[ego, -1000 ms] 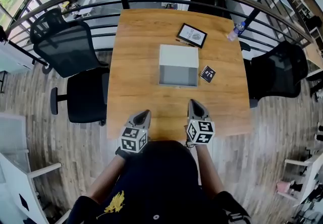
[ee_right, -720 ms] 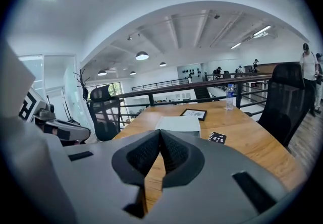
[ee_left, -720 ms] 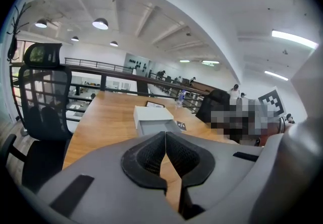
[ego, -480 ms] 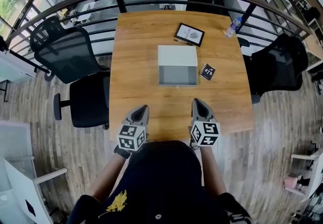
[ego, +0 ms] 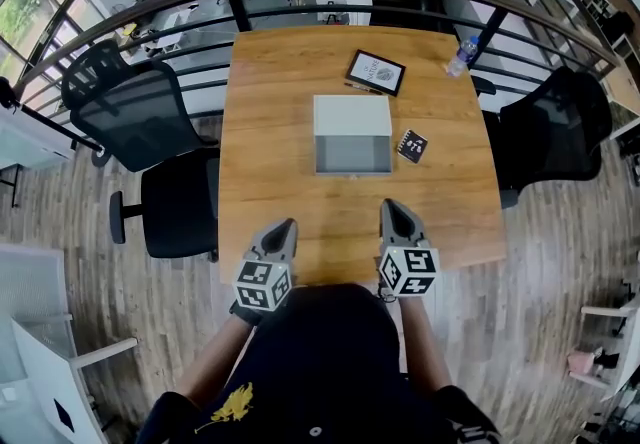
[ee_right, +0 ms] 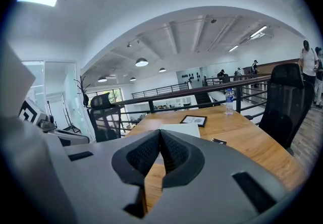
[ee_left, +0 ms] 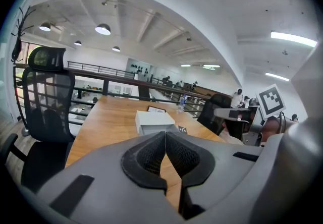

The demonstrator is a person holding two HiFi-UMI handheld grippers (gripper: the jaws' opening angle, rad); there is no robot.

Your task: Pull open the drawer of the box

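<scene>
The left hand-held gripper [ego: 286, 226] and right hand-held gripper [ego: 391, 206] are pressed together and empty, well short of the white box [ego: 352, 117]. Spread one, then approach the grey drawer front [ego: 353, 152] squarely.

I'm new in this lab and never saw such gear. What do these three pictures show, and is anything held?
A person holds a two-jaw gripper in each hand; no robot arm. One picture looks down from a camera on the person's head. The other two come from cameras riding on the left gripper and right gripper, looking along their jaws. On the wooden table stand a white box, a framed picture, a black card and a water bottle. Both grippers are shut and empty, at the table's near edge, apart from the box.
</scene>
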